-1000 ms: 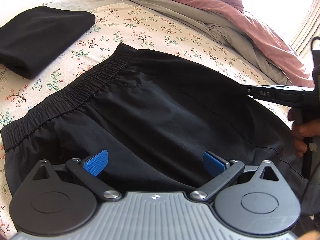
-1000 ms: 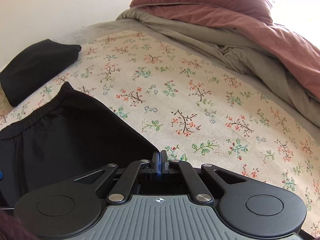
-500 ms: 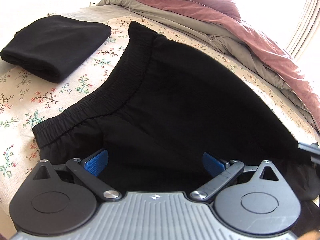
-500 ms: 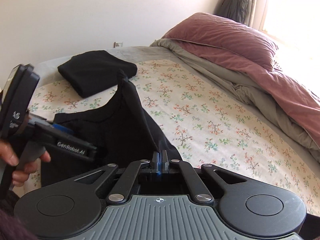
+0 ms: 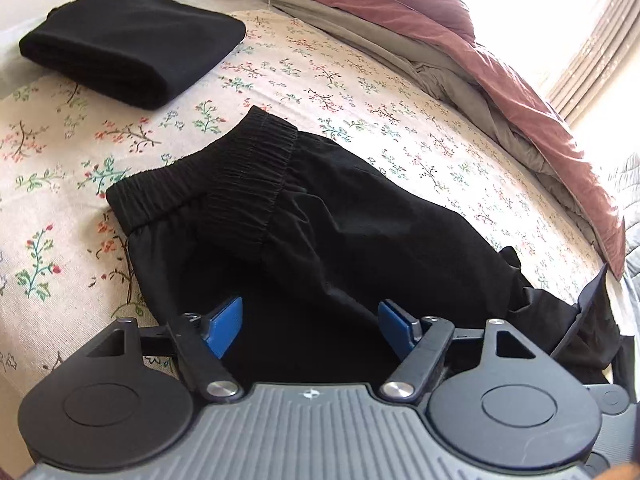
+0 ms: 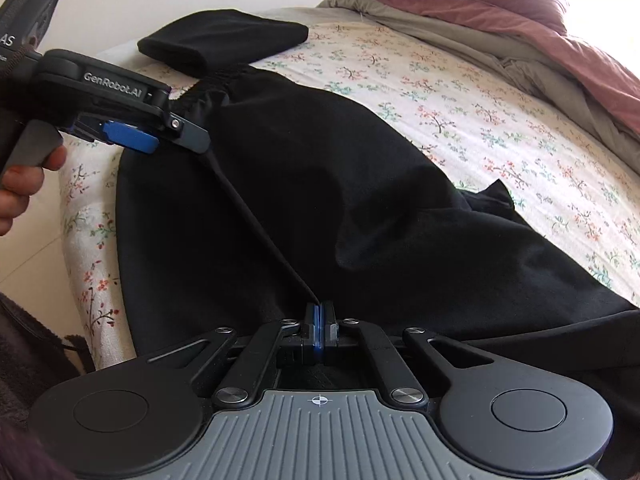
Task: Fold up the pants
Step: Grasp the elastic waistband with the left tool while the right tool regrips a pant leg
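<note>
carefully, with my right gripper (image 6: 319,320) clamped on the pants (image 6: 360,200) edge and my left gripper (image 5: 310,320) spread apart, i should lay the fold flat, edges aligned.

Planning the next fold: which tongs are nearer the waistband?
Left. The left tongs hover open beside the waistband; the right tongs grip the pants farther down.

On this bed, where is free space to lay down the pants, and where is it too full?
Bare flowered sheet lies between the black pants and the gray and pink covers. A narrower strip runs left of the waistband, below the folded black cloth. It is crowded near the pants, where the left gripper and right gripper work.
</note>
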{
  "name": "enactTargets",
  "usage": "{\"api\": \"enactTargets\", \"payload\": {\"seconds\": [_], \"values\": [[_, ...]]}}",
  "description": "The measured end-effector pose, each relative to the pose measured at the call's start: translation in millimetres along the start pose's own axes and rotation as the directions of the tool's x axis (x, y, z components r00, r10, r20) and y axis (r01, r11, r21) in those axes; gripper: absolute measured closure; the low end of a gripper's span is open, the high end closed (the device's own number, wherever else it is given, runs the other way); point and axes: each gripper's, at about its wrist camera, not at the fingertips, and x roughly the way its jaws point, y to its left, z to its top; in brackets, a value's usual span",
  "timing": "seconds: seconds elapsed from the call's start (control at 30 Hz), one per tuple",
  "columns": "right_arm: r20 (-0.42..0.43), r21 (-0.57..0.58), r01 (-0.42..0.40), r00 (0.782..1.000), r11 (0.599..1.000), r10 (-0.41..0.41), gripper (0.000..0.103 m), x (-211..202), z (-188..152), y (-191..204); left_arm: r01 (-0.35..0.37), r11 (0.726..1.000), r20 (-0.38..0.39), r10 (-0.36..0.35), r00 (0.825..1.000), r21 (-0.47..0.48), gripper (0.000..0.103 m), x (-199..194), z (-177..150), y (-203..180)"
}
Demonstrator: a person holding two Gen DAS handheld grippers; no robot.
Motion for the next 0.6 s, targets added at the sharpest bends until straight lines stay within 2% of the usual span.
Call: {"api": "enactTargets", "payload": {"seconds": [0.07, 0.2, 0.27, 0.33, 0.47, 0.53, 0.6], "values": [[-0.013, 0.006, 0.015, 1.0, 1.0, -0.015, 0.102, 8, -2, 3, 0.041, 0.998, 0.005, -0.041, 0.999, -0.053, 0.025, -1, 1, 9], [-0.02, 0.049, 0.0, 1.0, 0.999, 0.001, 0.091, -2, 2, 3, 0.103, 0.983, 0.025, -0.1, 0.995, -0.153, 0.034, 0, 1, 17], [-0.011, 0.077, -0.001, 1.0, 0.997, 0.002, 0.075, -16, 6, -4, 0.14, 0.972, 0.029, -0.137, 0.99, -0.189, 0.046, 2, 1, 18], [0.012, 0.104, 0.03, 0.999, 0.994, -0.032, 0.051, -31, 10, -16, 0.172, 0.964, 0.041, -0.167, 0.985, -0.201, 0.053, 3, 1, 16], [0.018, 0.201, 0.139, 0.989, 0.97, -0.146, 0.048, -56, 21, -60, 0.156, 0.965, 0.059, -0.146, 0.987, -0.212, 0.063, 1, 0, 13], [0.002, 0.259, 0.213, 0.975, 0.942, -0.221, 0.044, -61, 23, -86, 0.148, 0.96, 0.055, -0.139, 0.989, -0.239, 0.067, 3, 1, 18], [-0.021, 0.323, 0.298, 0.951, 0.898, -0.308, 0.043, -62, 23, -119, 0.142, 0.957, 0.051, -0.133, 0.99, -0.255, 0.07, 6, 3, 20]]}}
